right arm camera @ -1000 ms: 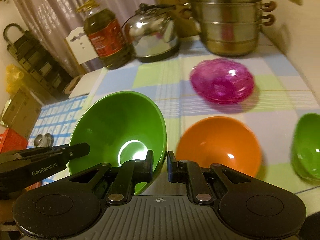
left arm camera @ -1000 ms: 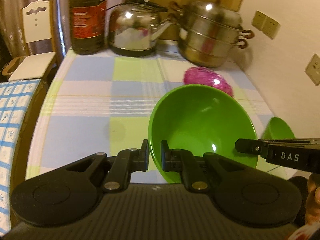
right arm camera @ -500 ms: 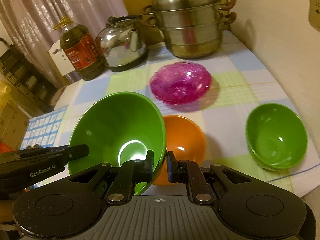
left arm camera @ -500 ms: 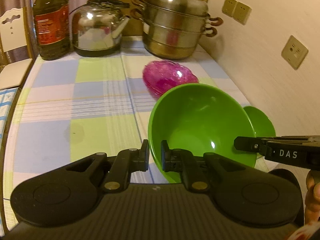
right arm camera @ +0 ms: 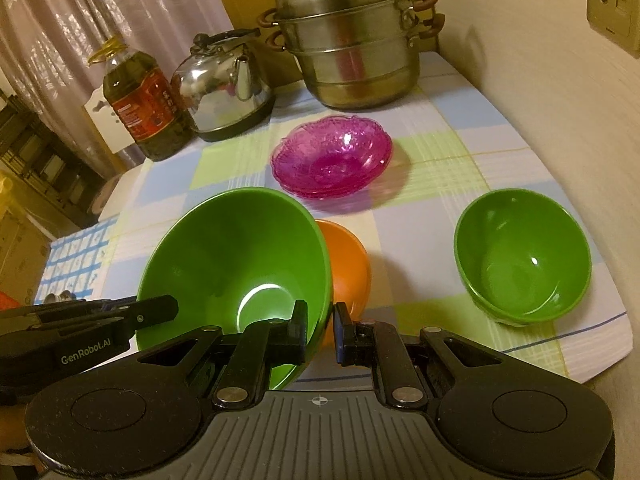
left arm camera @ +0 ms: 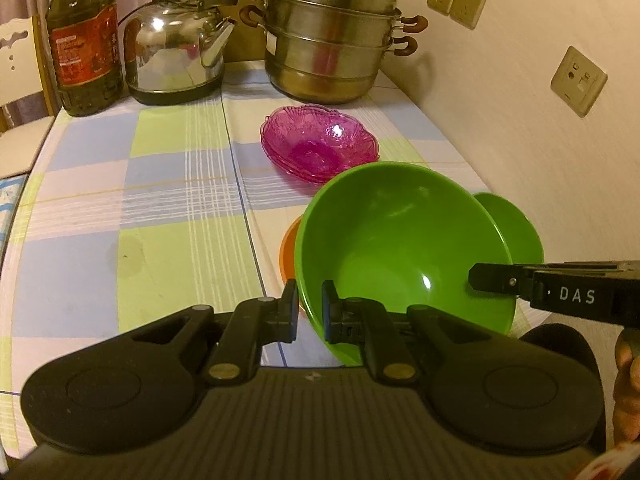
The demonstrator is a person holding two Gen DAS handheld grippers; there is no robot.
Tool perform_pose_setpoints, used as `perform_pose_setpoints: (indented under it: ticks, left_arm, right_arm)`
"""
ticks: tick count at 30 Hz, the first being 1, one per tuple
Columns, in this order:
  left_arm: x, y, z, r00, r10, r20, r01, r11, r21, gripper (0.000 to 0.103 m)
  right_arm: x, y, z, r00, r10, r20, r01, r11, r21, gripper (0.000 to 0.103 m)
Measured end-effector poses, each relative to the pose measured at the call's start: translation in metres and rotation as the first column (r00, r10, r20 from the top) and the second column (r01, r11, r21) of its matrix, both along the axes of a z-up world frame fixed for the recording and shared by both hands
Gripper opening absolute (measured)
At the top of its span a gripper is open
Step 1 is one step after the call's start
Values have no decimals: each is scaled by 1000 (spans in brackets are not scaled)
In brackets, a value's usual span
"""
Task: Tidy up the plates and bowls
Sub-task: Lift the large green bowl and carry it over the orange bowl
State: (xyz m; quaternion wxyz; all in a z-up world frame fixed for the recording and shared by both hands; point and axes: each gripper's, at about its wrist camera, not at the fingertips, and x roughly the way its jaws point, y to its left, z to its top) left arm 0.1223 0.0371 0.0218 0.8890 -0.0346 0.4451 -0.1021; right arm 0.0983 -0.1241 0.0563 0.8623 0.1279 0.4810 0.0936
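2 grippers carry 1 big green bowl above the orange bowl.
Left wrist view: the left gripper is clamped on the near rim of the big green bowl, with pink dishes behind. Right wrist view: the right gripper pinches the same rim; the orange bowl sits partly under it, and the small green bowl stands apart on the tablecloth.

The checked tablecloth bears pink dishes, orange bowl, small green bowl, kettle, steamer pot, oil bottle.

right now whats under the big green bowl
An orange bowl sits beneath the big green bowl, which both grippers hold by the rim. Most of the orange bowl is covered; whether they touch is unclear.
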Motion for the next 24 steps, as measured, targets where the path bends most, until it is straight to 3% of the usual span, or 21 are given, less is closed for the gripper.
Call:
perform_pose_setpoints:
  ticks: [11,24]
  left_arm:
    - [-16,-11,-5,1000,-11,-4,11,1000,10,10]
    - [-50,-14,-21,998,-9,-70,8,1000,-12,10]
  right_arm:
    - [-18,-7,-5,1000,14,-18,-14,1000,-11,13]
    - [-51,-13,-23,995,39,-88,-40,999,-9,13]
